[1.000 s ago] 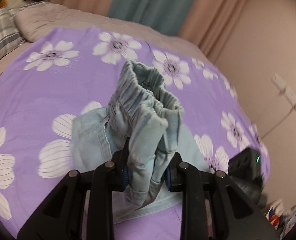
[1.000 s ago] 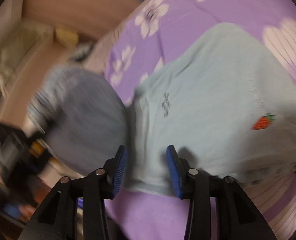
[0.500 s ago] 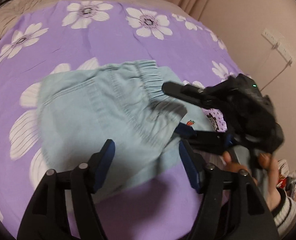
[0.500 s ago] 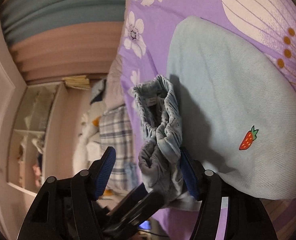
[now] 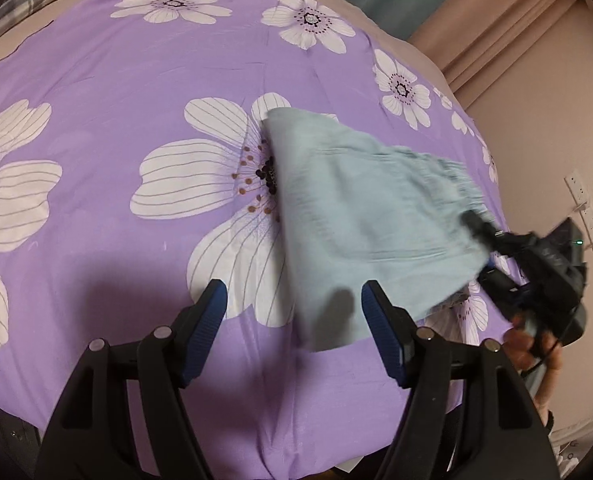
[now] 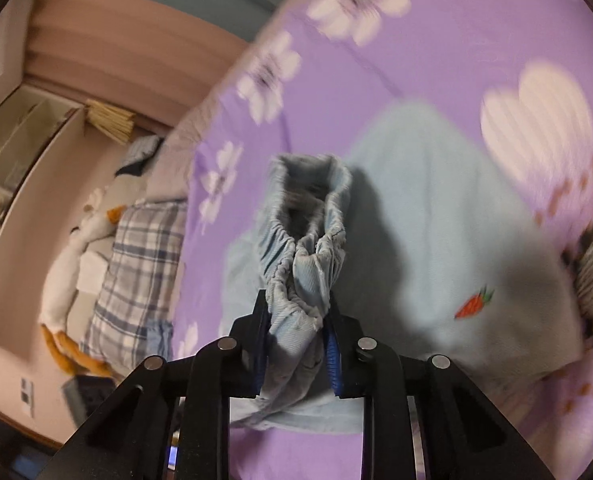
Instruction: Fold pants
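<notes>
Purple floral bedspread (image 5: 96,80), pants (image 6: 304,264) waistband pinched in right tongs (image 6: 296,344), left tongs (image 5: 294,320) empty beside

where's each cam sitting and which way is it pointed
Left wrist: on the left gripper, above the near edge of the bed, looking down and across it; shows its own open fingers, plus the right gripper and the hand holding it.
Right wrist: on the right gripper, low over the bed, looking along it toward the plaid pillow; shows its own fingers shut on the waistband.
Shared: the pants and the purple flowered cover.
</notes>
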`<state>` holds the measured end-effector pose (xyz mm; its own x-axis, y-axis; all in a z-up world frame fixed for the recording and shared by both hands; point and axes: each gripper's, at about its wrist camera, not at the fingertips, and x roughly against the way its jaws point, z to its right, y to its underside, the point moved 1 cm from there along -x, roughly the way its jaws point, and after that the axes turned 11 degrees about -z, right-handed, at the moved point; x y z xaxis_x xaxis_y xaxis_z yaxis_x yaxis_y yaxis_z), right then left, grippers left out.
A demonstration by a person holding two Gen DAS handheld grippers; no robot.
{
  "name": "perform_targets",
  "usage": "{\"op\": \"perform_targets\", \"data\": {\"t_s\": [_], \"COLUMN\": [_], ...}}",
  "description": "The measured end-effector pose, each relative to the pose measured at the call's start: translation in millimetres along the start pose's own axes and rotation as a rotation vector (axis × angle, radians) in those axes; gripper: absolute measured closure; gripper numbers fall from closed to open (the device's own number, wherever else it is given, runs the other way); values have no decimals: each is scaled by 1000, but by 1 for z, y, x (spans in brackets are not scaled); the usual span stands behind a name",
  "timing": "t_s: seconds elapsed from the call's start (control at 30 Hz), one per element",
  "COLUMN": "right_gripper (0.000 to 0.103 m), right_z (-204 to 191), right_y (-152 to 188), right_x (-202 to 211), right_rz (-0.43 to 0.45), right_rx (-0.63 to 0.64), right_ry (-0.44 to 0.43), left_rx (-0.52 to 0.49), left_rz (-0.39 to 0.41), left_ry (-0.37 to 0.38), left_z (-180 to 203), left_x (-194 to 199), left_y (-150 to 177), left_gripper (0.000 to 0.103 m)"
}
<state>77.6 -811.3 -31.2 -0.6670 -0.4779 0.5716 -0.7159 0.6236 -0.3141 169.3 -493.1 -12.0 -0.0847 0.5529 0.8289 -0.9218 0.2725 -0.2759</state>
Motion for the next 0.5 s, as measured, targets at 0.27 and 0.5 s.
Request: {"op": "perform_targets", "data": {"t_s": [0.27, 0.5], "right_gripper": [77, 79], "right_z": [53, 76], "right_y": [-16, -15], "right_x": [13, -1], "right_rz": [16, 9], "right_rx": [-95, -128], "right_ry": [117, 129], "left_rx": [-4, -8], "left_rz": [-34, -53], "left_ry": [13, 3], "left_z": [6, 4], "left_x": [-12, -18], "left_y": [1, 1], "left_gripper": [34, 33]}}
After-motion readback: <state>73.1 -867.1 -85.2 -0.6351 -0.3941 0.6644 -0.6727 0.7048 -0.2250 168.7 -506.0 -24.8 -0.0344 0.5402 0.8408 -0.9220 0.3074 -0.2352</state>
